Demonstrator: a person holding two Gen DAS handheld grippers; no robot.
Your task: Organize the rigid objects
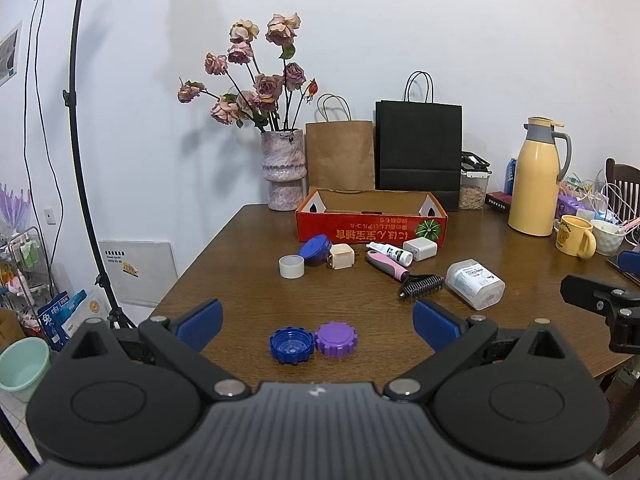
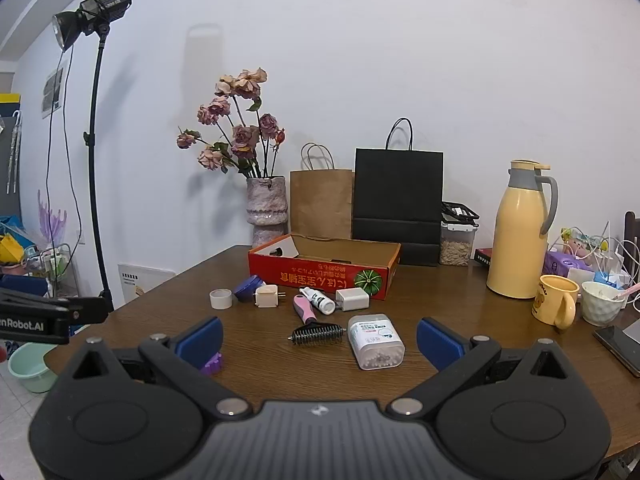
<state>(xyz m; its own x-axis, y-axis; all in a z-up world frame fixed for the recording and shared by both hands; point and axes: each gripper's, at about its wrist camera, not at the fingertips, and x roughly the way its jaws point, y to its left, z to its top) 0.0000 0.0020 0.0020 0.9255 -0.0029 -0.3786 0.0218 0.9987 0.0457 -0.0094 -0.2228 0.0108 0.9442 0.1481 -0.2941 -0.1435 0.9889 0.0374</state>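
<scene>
My left gripper [image 1: 318, 322] is open above the near table edge, with a blue cap [image 1: 291, 346] and a purple cap [image 1: 336, 339] lying side by side between its fingers, untouched. My right gripper [image 2: 320, 338] is open too; a clear cotton-swab box [image 2: 374, 340] and a pink-handled pet comb [image 2: 314, 326] lie ahead of it. Farther back lie a white cap [image 1: 291, 266], a blue jar [image 1: 317, 249], a beige plug [image 1: 341, 256], a small white bottle [image 1: 389, 253] and a white charger [image 1: 419, 249]. Behind them stands an open red cardboard box [image 1: 372, 228], seemingly with nothing inside.
A vase of dried roses [image 1: 283, 172], a brown paper bag [image 1: 340, 154] and a black one [image 1: 418, 152] line the wall. A yellow thermos [image 1: 534, 178], a yellow mug [image 1: 576, 236], a white cup and cables crowd the table's right. A light stand [image 1: 82, 160] rises at the left.
</scene>
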